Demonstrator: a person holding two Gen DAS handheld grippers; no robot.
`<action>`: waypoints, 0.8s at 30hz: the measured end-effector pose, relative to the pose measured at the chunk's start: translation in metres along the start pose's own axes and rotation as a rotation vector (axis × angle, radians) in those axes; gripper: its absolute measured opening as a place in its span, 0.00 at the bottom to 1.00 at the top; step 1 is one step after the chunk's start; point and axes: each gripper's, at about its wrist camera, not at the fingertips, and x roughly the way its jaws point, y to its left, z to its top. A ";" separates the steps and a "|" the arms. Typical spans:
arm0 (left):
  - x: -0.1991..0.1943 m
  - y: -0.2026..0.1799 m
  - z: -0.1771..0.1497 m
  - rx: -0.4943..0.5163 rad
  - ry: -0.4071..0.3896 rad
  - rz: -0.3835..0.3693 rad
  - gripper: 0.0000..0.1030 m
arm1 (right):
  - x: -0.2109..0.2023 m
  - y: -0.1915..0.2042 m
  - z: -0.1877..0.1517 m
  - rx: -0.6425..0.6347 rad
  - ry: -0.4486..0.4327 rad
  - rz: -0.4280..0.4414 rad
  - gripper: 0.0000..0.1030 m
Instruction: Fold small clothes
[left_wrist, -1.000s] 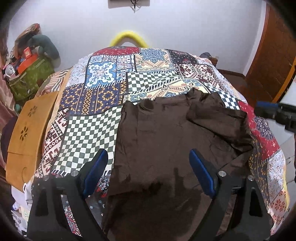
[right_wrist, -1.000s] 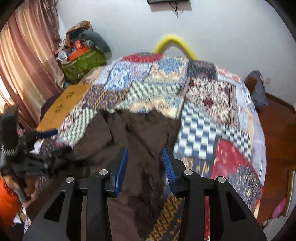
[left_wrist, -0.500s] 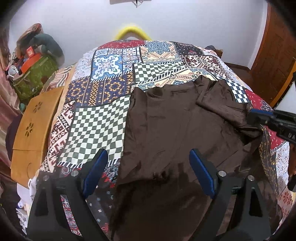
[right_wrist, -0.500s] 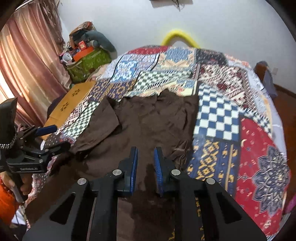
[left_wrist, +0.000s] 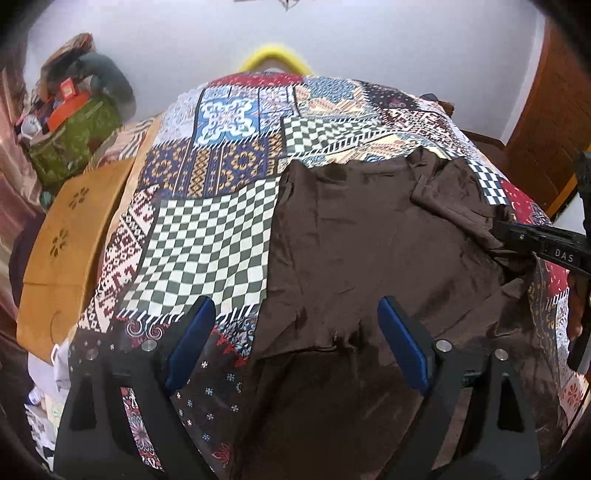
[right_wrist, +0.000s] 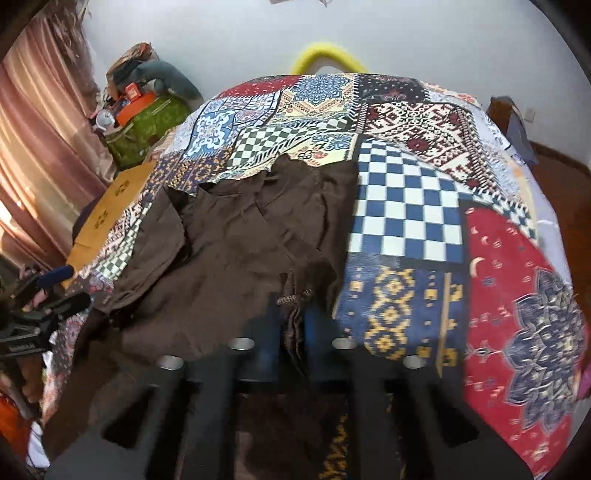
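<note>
A dark brown garment (left_wrist: 369, 251) lies spread on a patchwork bedspread (left_wrist: 207, 236); it also shows in the right wrist view (right_wrist: 229, 258). My left gripper (left_wrist: 295, 343) is open, its blue pads wide apart over the garment's near left edge, holding nothing. My right gripper (right_wrist: 291, 317) is shut on a bunched fold at the garment's right edge, cloth pinched between the blue pads. The right gripper also shows in the left wrist view (left_wrist: 517, 236) at the garment's right side. The left gripper shows at the left edge of the right wrist view (right_wrist: 48, 295).
A wooden folding table (left_wrist: 70, 236) stands left of the bed. A green bag with clutter (left_wrist: 70, 140) sits in the back left corner. A pink curtain (right_wrist: 40, 155) hangs at left, a wooden door (left_wrist: 546, 122) at right. A yellow curved thing (left_wrist: 275, 57) rises behind the bed.
My right gripper has closed and now pinches the garment's right edge. Both grippers have moved lower and closer to the bed. The left gripper stays open.
</note>
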 end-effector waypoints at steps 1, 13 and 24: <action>0.000 0.002 -0.001 -0.003 0.001 0.003 0.87 | -0.002 0.004 0.000 -0.009 -0.016 0.006 0.08; -0.020 -0.004 0.008 -0.011 -0.034 -0.020 0.87 | 0.011 0.070 -0.015 -0.218 0.030 0.103 0.12; -0.024 -0.035 0.028 0.022 -0.050 -0.058 0.87 | -0.010 0.077 -0.031 -0.284 0.050 0.137 0.39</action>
